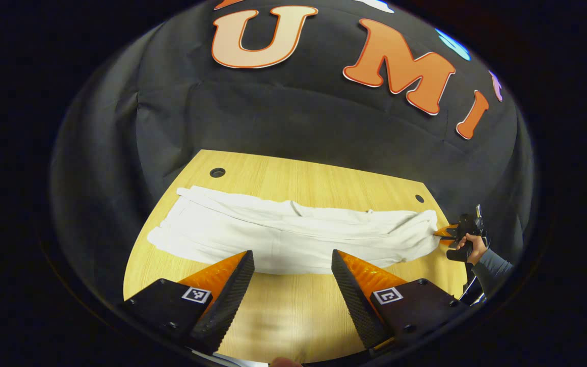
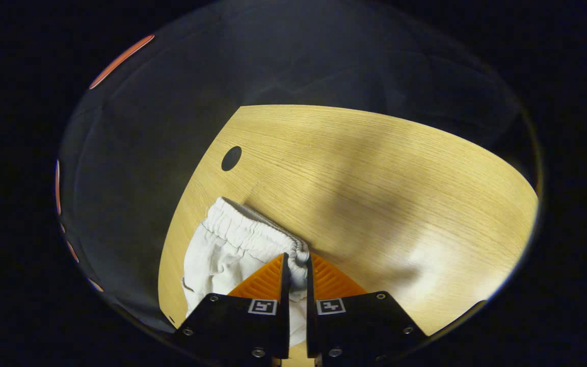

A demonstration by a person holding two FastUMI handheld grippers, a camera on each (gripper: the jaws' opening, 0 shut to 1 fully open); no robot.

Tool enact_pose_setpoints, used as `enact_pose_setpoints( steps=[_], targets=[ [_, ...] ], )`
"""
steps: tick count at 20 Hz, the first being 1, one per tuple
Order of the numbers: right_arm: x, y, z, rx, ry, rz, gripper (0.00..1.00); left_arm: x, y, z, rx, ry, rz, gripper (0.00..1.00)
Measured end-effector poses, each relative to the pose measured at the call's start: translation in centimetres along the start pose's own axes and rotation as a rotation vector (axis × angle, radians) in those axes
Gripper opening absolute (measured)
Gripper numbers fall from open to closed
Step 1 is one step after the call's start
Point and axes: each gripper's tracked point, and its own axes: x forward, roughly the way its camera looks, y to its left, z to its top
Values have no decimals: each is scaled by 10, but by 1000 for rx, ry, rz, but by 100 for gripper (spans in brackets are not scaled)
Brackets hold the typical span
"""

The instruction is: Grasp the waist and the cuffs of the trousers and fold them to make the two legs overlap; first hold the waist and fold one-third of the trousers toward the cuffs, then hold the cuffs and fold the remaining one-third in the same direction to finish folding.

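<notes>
White trousers (image 1: 293,237) lie stretched across the wooden table (image 1: 293,178), legs overlapped, cuffs at the left and waist at the right in the left gripper view. My left gripper (image 1: 292,260) stands open above the near edge of the trousers' middle, with nothing between its fingers. In the right gripper view, my right gripper (image 2: 296,261) is shut on the elastic waistband (image 2: 252,232) at its corner. The same gripper appears far off in the left gripper view as the right gripper (image 1: 446,233), held by a hand (image 1: 469,244) at the waist end.
The table has round cable holes (image 1: 217,172) near its far corners, another cable hole (image 2: 231,158) showing in the right gripper view. Bare wood (image 2: 375,178) extends beyond the waistband. Black cloth walls surround the table.
</notes>
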Motion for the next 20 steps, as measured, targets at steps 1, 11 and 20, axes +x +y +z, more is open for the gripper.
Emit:
enact_pose_setpoints(
  steps=[1, 11, 20],
  targets=[
    [-4, 4, 4, -8, -25, 22, 11, -4, -4, -6, 3, 4, -2, 99],
    [-103, 8, 51, -56, -204, 292, 8, -6, -3, -16, -18, 19, -35, 100],
    [-137, 9, 54, -201, -285, 438, 8, 6, 42, -18, -41, 45, -79, 100]
  ],
)
